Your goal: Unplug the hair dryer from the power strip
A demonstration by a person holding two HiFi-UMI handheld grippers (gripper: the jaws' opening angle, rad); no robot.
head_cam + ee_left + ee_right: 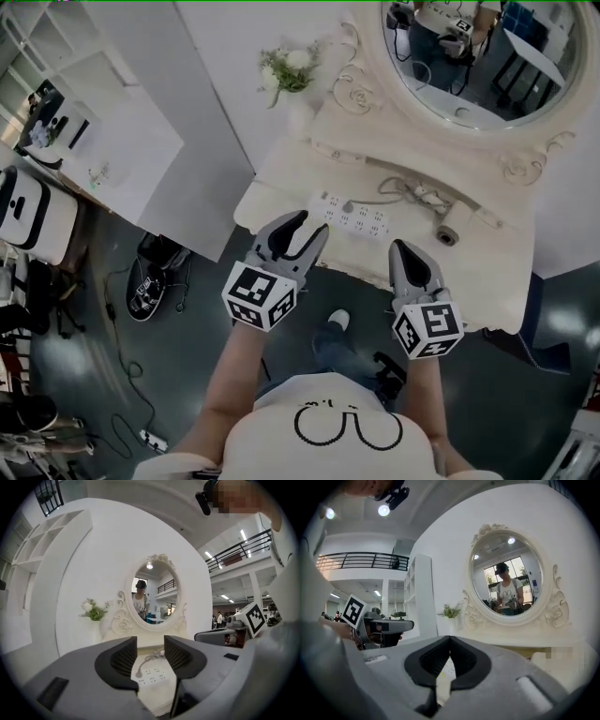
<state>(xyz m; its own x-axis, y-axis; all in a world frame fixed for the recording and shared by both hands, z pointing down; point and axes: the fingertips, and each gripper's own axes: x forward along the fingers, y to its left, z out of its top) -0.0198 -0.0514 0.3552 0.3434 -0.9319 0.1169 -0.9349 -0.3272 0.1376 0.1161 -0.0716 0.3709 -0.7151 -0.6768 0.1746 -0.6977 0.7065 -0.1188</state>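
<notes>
A white power strip (354,217) lies near the front edge of the cream vanity table (281,173). A grey plug (348,206) sits in it, and its cord (394,192) runs right to the hair dryer (451,227). My left gripper (298,228) hangs just in front of the strip's left end, open and with nothing between its jaws. In the left gripper view the strip (154,677) and plug (139,673) show through the gap of that gripper (150,644). My right gripper (405,249) is shut and empty, in front of the table, right of the strip and apart from it.
A vase of white flowers (289,70) stands at the table's back left. The ornate oval mirror (478,56) rises behind the table. White shelving (94,112) stands to the left. Below the table's edge is dark floor with a cable (127,375) and a person's shoe (338,321).
</notes>
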